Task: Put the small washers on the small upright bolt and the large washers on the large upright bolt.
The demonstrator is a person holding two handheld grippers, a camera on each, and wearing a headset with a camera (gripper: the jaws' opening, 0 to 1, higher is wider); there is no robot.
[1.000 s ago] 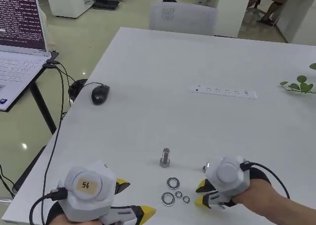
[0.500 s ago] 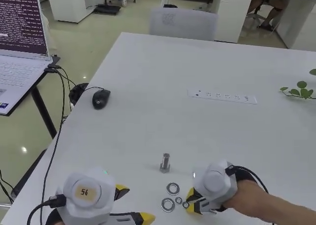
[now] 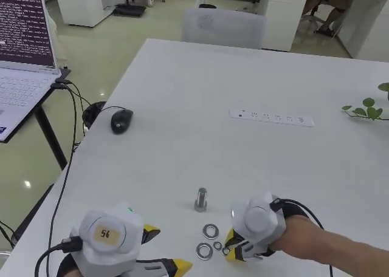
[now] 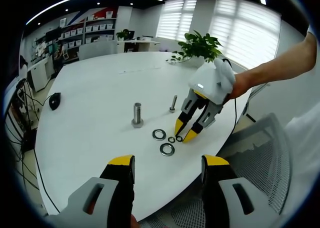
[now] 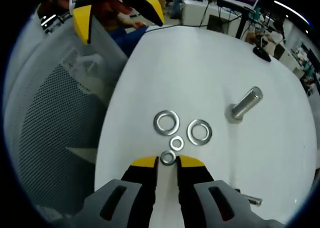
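Observation:
A large bolt (image 3: 201, 200) stands upright on the white table (image 3: 182, 107). In front of it lie two large washers (image 3: 211, 231) (image 3: 204, 251) and two small washers (image 3: 217, 245). My right gripper (image 3: 231, 251) is down at the table, its yellow tips closed on either side of the nearer small washer (image 5: 168, 158), which lies flat. The other small washer (image 5: 176, 143) sits just beyond it, with the large washers (image 5: 166, 122) (image 5: 199, 131) further out. The small bolt (image 4: 173, 103) stands right of the large bolt (image 4: 137, 115). My left gripper (image 4: 167, 163) hovers open and empty near the table's front edge.
A black mouse (image 3: 120, 122) lies at the table's left edge and a white power strip (image 3: 271, 116) at mid-table. A laptop (image 3: 18, 46) stands on a side stand to the left. A plant (image 3: 368, 107) is at far right, a grey chair (image 3: 223, 27) beyond the table.
My right gripper has moved left and down from beside the small bolt to the washers and has narrowed around a small washer. The left gripper has stayed put.

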